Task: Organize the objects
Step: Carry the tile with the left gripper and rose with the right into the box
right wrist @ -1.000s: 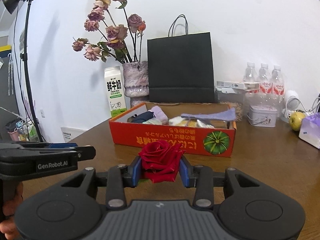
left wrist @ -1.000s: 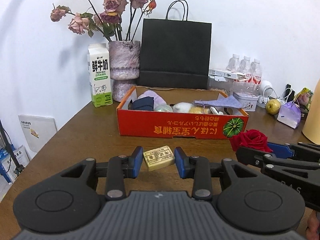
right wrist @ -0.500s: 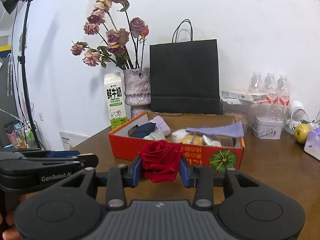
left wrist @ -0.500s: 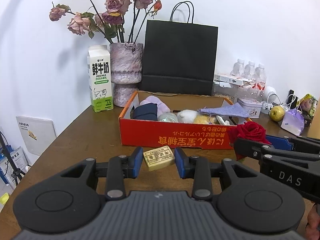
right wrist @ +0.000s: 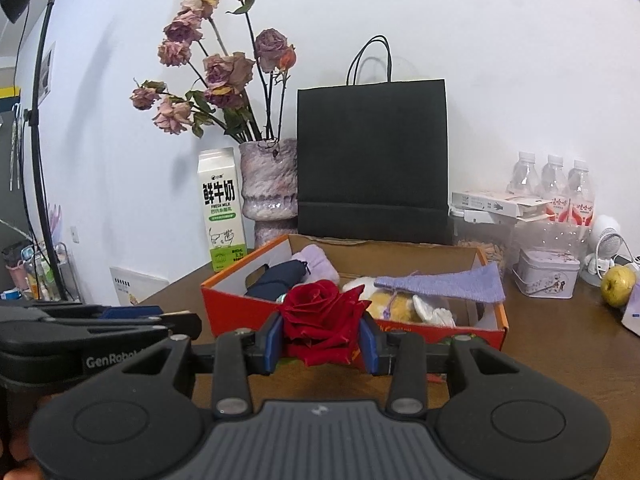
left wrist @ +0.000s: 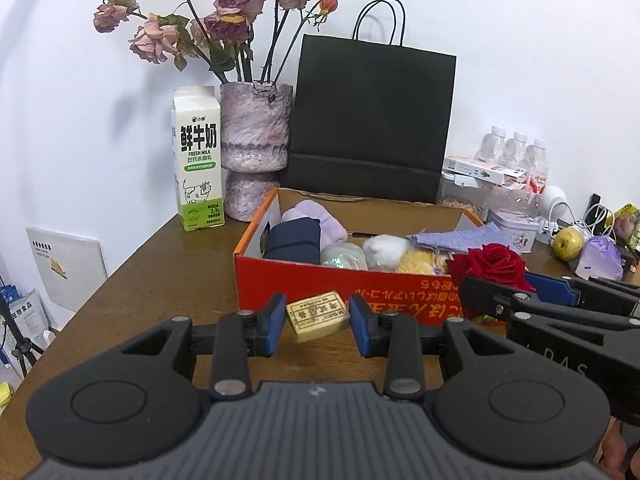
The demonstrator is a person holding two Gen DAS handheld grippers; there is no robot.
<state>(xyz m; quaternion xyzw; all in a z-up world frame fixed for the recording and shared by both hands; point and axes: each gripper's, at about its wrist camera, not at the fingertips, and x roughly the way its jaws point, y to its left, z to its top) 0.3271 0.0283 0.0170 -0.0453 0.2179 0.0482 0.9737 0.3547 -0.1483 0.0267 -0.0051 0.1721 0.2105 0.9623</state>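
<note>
My left gripper [left wrist: 317, 319] is shut on a small cream block with printed characters [left wrist: 317, 317], held in the air just short of the red cardboard box [left wrist: 344, 288]. My right gripper [right wrist: 321, 325] is shut on a red rose [right wrist: 321, 318], close to the box's front wall [right wrist: 452, 334]. From the left wrist view the rose [left wrist: 490, 266] and the right gripper's fingers [left wrist: 552, 290] show at the right. Inside the box lie a navy pouch [left wrist: 294, 242], a lilac cloth [left wrist: 316, 216], a white fluffy item [left wrist: 386, 250] and a purple knit piece [right wrist: 442, 282].
Behind the box stand a milk carton [left wrist: 198, 160], a vase of dried roses [left wrist: 254, 140] and a black paper bag [left wrist: 370, 120]. To the right sit water bottles [right wrist: 554, 184], a small tin [right wrist: 546, 276] and a yellow-green fruit [right wrist: 618, 284]. A light stand [right wrist: 38, 120] rises at the left.
Both grippers have moved forward toward the red box, which now looks larger and nearer. Each still holds its object: the block on the left, the rose on the right.
</note>
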